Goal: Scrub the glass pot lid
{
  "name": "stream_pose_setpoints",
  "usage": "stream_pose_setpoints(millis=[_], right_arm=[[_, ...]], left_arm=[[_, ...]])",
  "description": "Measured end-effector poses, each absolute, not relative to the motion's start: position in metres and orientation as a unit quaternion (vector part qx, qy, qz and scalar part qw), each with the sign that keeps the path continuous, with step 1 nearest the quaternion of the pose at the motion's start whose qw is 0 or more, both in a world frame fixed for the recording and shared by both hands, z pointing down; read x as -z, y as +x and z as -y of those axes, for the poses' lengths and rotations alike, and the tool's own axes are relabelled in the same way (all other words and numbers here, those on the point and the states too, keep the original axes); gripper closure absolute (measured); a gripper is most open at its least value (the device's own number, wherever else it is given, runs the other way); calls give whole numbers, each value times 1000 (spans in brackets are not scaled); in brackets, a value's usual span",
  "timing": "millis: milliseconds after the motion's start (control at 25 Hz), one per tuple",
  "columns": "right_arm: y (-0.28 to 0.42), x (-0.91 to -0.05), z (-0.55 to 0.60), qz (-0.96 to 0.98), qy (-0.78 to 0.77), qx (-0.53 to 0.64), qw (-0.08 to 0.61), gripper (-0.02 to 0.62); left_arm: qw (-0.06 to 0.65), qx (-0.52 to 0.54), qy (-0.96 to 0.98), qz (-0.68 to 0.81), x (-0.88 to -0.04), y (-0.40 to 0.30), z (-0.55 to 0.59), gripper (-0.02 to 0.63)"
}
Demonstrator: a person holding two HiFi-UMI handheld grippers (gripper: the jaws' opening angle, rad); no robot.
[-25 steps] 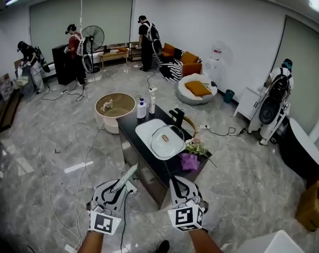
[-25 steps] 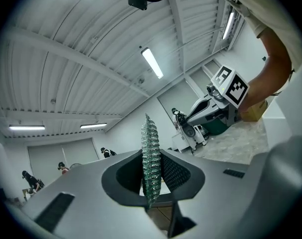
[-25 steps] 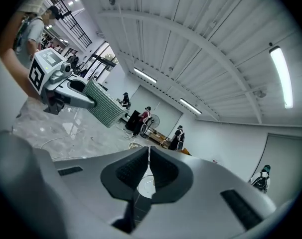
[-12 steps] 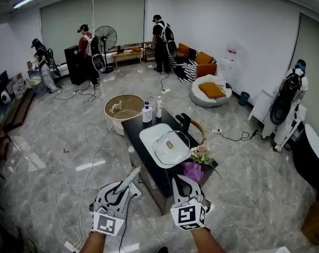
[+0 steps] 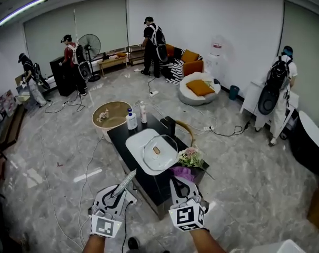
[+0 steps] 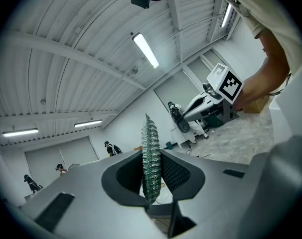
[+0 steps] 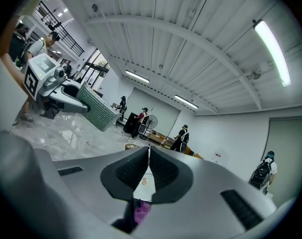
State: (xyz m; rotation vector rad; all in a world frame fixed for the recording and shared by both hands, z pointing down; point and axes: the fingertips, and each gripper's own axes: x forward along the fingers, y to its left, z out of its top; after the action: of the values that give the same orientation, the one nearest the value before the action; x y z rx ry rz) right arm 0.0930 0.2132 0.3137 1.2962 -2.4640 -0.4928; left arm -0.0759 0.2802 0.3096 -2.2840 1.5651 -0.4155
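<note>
Glass, round and clear with a small knob at its centre, the pot lid [image 5: 158,152] lies flat in a white rectangular basin [image 5: 135,143] set into a long black table [image 5: 119,137], well ahead of both grippers and touched by neither. The left gripper [image 5: 119,190] has its jaws clamped on a thin greenish-silver mesh scrub pad [image 6: 151,158], gripped by its lower edge so that most of it stands free above the jaws. The right gripper [image 5: 180,186] has its jaws pressed together with nothing between them, as the right gripper view shows plainly. Judging from this, the scrubbing has not begun and the approach to the table is the step in hand. Several things could go wrong. With the right gripper closed and empty, the lid would have nothing steadying it, and a push from the pad could send the smooth glass skating across the basin or up over its rim. The pad, being held only at one edge, may fold or slip out under pressure. A bunch of pale flowers [image 5: 190,156] sits just beside the lid at the near right, and two plastic bottles [image 5: 131,120] stand at the far end; a wide stroke could knock either. Loose cables [image 5: 89,161] trail over the floor to the table's left and could catch a foot.
</note>
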Motion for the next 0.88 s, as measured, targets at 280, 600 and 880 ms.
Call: stream_pose_setpoints(millis=[280, 600, 880], right_arm=[[120, -324, -178, 838, 486, 168, 185, 569], [124, -338, -108, 795, 547, 146, 219, 569], [84, -339, -34, 775, 572, 142, 229, 568]], left_arm=[[160, 127, -830, -519, -318, -59, -216, 518], [154, 98, -869, -459, -336, -66, -111, 518], [150, 86, -893, -416, -348, -95, -16, 518]])
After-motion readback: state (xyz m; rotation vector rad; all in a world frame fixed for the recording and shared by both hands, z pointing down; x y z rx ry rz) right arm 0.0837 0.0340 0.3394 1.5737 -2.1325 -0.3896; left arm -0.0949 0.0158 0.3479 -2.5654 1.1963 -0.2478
